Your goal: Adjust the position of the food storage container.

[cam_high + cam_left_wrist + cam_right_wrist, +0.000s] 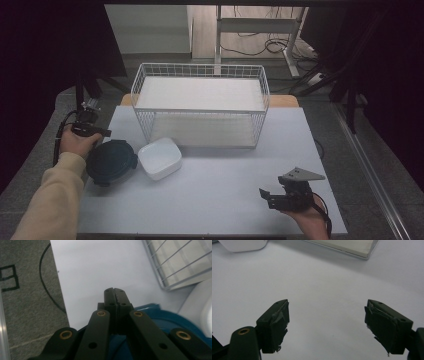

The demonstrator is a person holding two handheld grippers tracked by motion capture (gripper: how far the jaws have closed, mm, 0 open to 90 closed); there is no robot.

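Since its two jaws meet along a thin seam with nothing visible between the tips, the left claw (114,290) reads as clenched and empty. No grasp on anything that I can make out.

- Nearest: the round blue container (160,315) sits directly under the left claw's jaws and runs off to their right. Its rim passes just below the linkage. I cannot tell whether the jaws rest on it or hover just above.
- In the high view the left claw (95,131) stands at the outer left edge of the blue container (111,161). Being round, it has no long axis, so any angle of approach serves. What matters is that the rim lies below and right of the tips, not ahead of them.
- Next out, beyond the container from the left claw: white dish (160,158), just beside it. Contact is unclear.
- Further, ahead and right of the tips: wire basket (200,105), standing apart on the table (225,165).
- Farthest: right claw (264,195), well apart across the table, jaws spread wide and holding nothing (325,322).

Judgement: the left hand is far nearer, and its claw would need to release before taking the rim.
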